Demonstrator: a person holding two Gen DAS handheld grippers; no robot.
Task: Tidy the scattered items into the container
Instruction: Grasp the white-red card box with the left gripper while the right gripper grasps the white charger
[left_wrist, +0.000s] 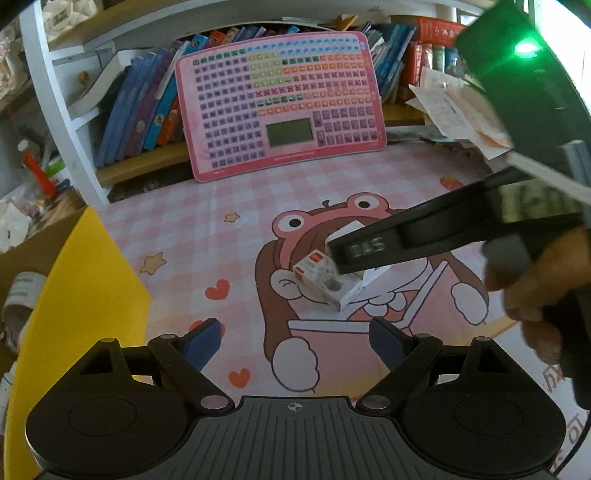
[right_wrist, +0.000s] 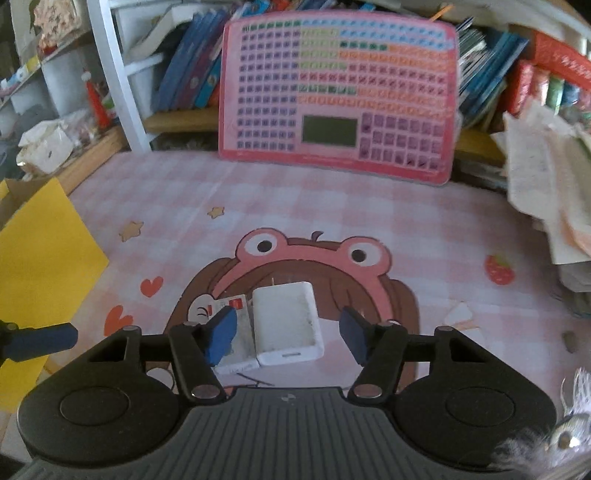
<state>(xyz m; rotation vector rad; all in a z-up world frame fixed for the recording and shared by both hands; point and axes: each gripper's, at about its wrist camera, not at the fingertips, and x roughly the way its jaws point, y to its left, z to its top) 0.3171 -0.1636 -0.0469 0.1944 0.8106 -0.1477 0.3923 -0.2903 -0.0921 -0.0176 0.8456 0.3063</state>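
A white charger block (right_wrist: 286, 325) lies on the pink cartoon mat (right_wrist: 332, 206), and a small white box with red marks (right_wrist: 238, 334) lies against its left side. My right gripper (right_wrist: 288, 332) is open around the charger, with gaps between its blue pads and the block. Its left pad overlaps the small box. From the left wrist view, the right gripper's finger (left_wrist: 369, 251) covers most of the charger, and the small box (left_wrist: 325, 284) shows below it. My left gripper (left_wrist: 295, 343) is open and empty, short of both items. A yellow container flap (left_wrist: 85, 288) stands at the left.
A pink toy keyboard board (left_wrist: 280, 103) leans on the bookshelf at the back. Loose papers (right_wrist: 546, 192) pile up at the right. A cardboard box (left_wrist: 22, 251) sits behind the yellow flap (right_wrist: 40, 266). A hand (left_wrist: 535, 295) holds the right gripper.
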